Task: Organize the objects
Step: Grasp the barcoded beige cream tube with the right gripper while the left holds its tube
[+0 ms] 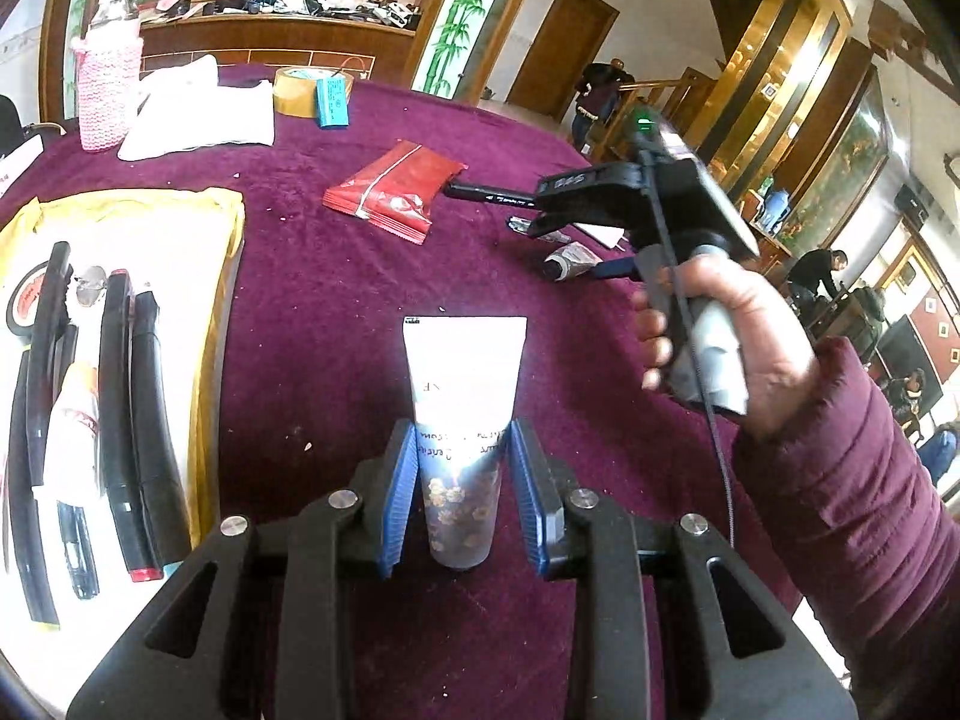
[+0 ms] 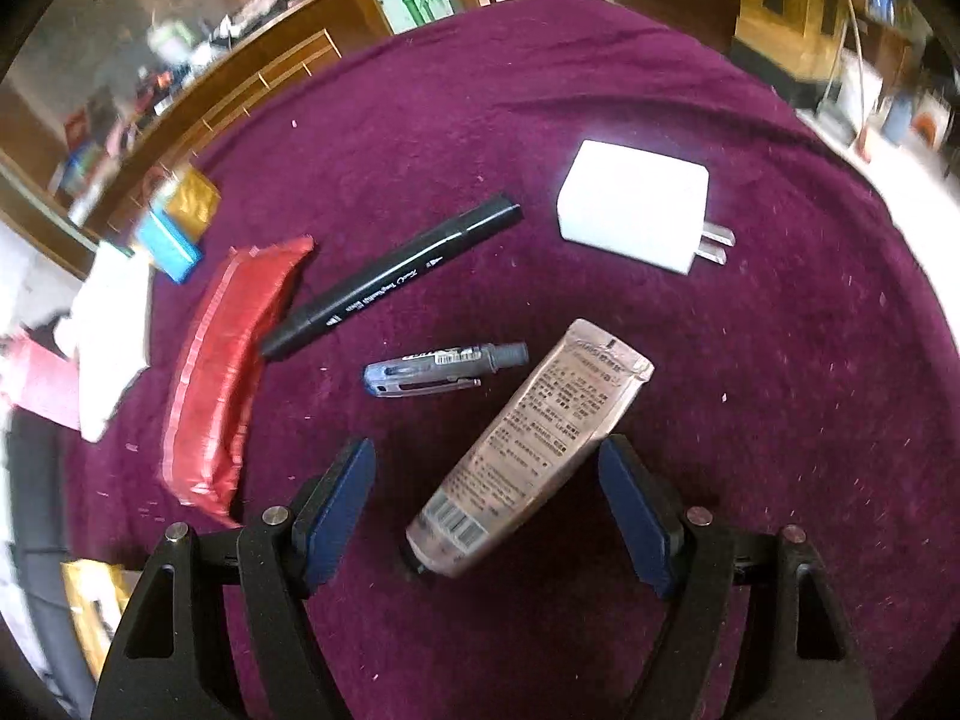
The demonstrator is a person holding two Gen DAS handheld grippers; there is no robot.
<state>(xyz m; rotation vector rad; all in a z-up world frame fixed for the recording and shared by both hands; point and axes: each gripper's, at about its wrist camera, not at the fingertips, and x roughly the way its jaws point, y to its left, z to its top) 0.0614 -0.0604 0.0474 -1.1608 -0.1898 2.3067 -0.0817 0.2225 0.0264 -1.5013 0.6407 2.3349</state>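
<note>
My left gripper (image 1: 462, 498) is shut on a white tube with brown flowers (image 1: 465, 396), held above the purple table (image 1: 336, 300). My right gripper (image 2: 486, 516) is open over a tan tube (image 2: 528, 450) that lies between its fingers. It also shows in the left wrist view (image 1: 600, 204), above that tan tube (image 1: 570, 258). A black marker (image 2: 390, 288), a blue pen (image 2: 444, 369), a white charger (image 2: 636, 216) and a red packet (image 2: 228, 372) lie beyond. A tray (image 1: 228, 228) at the left holds several markers and pens.
At the far side stand a pink knit-covered bottle (image 1: 108, 90), white cloth (image 1: 198, 114), a tape roll (image 1: 300, 90) and a blue box (image 1: 333, 102). The red packet (image 1: 396, 186) lies mid-table. A wooden counter and people are behind.
</note>
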